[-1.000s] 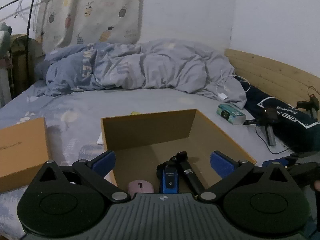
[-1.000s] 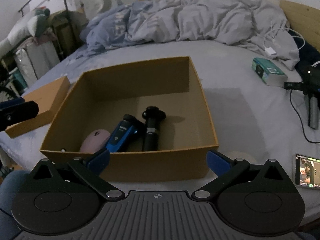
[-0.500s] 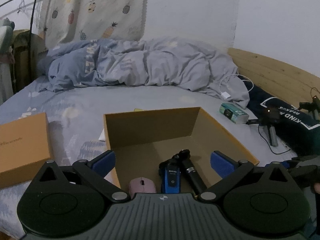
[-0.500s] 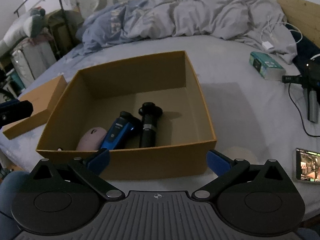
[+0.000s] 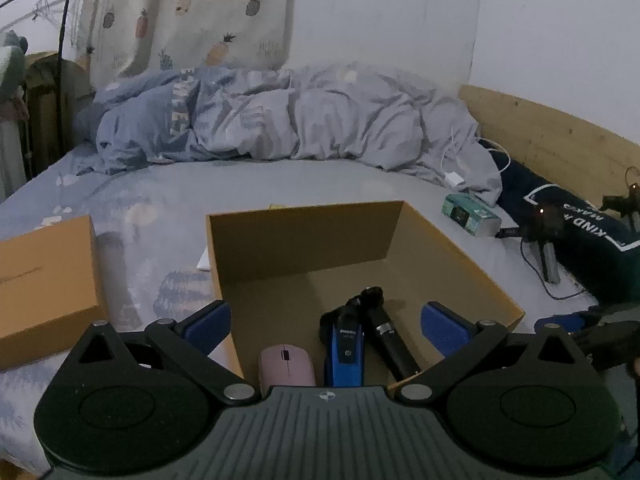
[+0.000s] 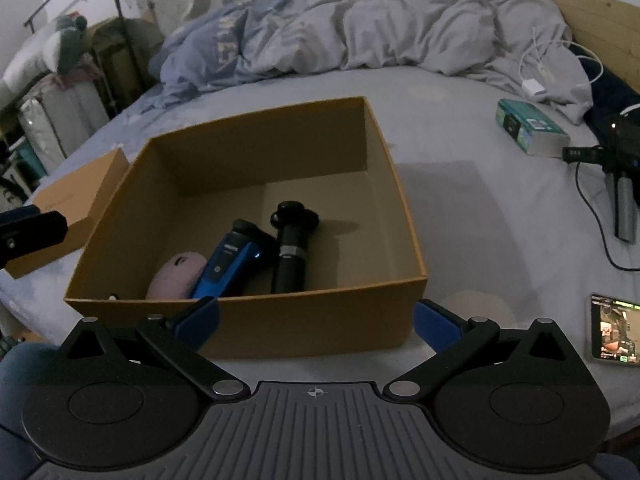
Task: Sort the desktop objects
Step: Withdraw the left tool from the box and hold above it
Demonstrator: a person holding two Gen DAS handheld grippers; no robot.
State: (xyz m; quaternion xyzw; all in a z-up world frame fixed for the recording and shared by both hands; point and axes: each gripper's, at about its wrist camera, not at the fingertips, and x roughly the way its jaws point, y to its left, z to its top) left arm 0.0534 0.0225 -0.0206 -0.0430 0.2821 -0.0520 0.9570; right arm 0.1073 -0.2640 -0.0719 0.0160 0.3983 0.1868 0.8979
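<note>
Open cardboard box [image 6: 256, 320] sits on the bed [image 6: 460, 208]. Inside, near-left corner: pink mouse [image 6: 176, 276], blue shaver [image 6: 228, 266] touching it on the right, then black handle [image 6: 290, 252] just beside the shaver. Left gripper [image 5: 326, 326] spread wide, empty, over the box's near edge. Right gripper [image 6: 314, 322] also spread, empty, at the box's near wall. Box lid [image 5: 44, 280] lies to the left; phone [image 6: 614, 328] near right.

Tan cardboard box [image 6: 248, 320] holds a pink mouse [image 6: 176, 276], blue-and-black shaver [image 6: 228, 266] and black cylinder [image 6: 290, 256]; grey-blue duvet [image 6: 360, 28] behind, pineapple-print cream curtain [image 5: 188, 12].
</note>
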